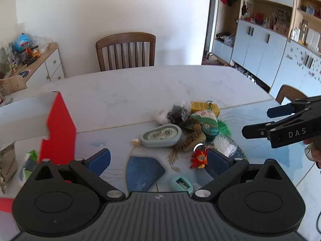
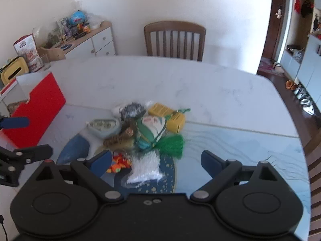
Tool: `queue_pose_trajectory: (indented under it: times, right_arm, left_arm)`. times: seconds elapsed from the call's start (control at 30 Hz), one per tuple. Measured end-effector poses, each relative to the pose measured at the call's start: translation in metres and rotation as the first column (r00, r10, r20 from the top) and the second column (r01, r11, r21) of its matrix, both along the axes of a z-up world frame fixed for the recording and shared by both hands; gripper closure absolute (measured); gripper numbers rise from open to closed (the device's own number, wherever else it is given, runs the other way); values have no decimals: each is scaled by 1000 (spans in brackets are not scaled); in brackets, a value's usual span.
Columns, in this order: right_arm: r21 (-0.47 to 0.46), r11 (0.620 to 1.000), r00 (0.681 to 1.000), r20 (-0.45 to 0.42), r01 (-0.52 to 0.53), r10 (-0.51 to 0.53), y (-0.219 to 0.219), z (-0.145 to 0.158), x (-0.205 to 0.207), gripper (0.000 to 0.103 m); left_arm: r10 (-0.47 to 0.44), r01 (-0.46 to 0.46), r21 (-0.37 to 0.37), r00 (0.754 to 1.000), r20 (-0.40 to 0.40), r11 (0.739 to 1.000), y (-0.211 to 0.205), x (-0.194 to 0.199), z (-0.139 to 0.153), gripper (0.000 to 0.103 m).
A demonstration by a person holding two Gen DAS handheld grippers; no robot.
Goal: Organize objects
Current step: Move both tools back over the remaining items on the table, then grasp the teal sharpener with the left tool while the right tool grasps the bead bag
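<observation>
A pile of small objects lies mid-table: a pale green oval case (image 1: 161,136) (image 2: 104,127), a yellow box (image 1: 203,107) (image 2: 167,114), a green-and-white pouch (image 1: 205,119) (image 2: 152,129), a green tassel (image 2: 173,145), a clear plastic bag (image 2: 144,167), a red-orange toy (image 1: 198,158) (image 2: 118,163) and a teal sharpener (image 1: 181,183). A red-and-white box (image 1: 58,128) (image 2: 36,108) stands open at the left. My left gripper (image 1: 158,160) is open and empty, just before the pile. My right gripper (image 2: 156,162) is open and empty above the plastic bag; it also shows in the left wrist view (image 1: 258,122).
The white marble table (image 1: 124,92) carries a blue patterned mat (image 2: 230,146). A wooden chair (image 1: 126,51) (image 2: 174,40) stands at the far side, another chair (image 1: 289,94) at the right. A cluttered sideboard (image 2: 88,38) is at the back left, cabinets (image 1: 260,46) at the right.
</observation>
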State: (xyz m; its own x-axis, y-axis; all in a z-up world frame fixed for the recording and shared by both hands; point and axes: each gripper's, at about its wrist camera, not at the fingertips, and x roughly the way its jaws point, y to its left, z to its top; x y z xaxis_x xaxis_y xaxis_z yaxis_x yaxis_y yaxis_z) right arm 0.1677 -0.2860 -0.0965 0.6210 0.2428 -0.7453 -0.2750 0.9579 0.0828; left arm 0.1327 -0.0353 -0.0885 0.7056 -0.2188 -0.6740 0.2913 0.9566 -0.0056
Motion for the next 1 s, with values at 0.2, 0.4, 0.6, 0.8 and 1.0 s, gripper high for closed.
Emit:
queue_pose_trajectory:
  times: [0.2, 0.4, 0.6, 0.8, 1.0]
  right_arm:
    - [1, 998, 998, -41, -56, 56, 5, -19, 3, 9]
    - [-5, 995, 991, -90, -97, 96, 10, -38, 10, 15]
    - [-15, 991, 985, -117, -130, 128, 15, -49, 15, 19]
    - [-28, 988, 980, -133, -152, 147, 18, -54, 22, 23]
    - [-32, 984, 975, -144, -175, 169, 19, -59, 28, 29]
  left_arm:
    - [-12, 13, 30, 1000, -25, 999, -15, 3, -26, 0]
    - [-8, 11, 44, 998, -66, 999, -23, 6, -48, 0]
    - [2, 1, 40, 996, -89, 999, -25, 9, -61, 1]
    - [-34, 39, 43, 993, -109, 998, -31, 8, -69, 7]
    - [-61, 70, 63, 988, -141, 996, -39, 10, -77, 37]
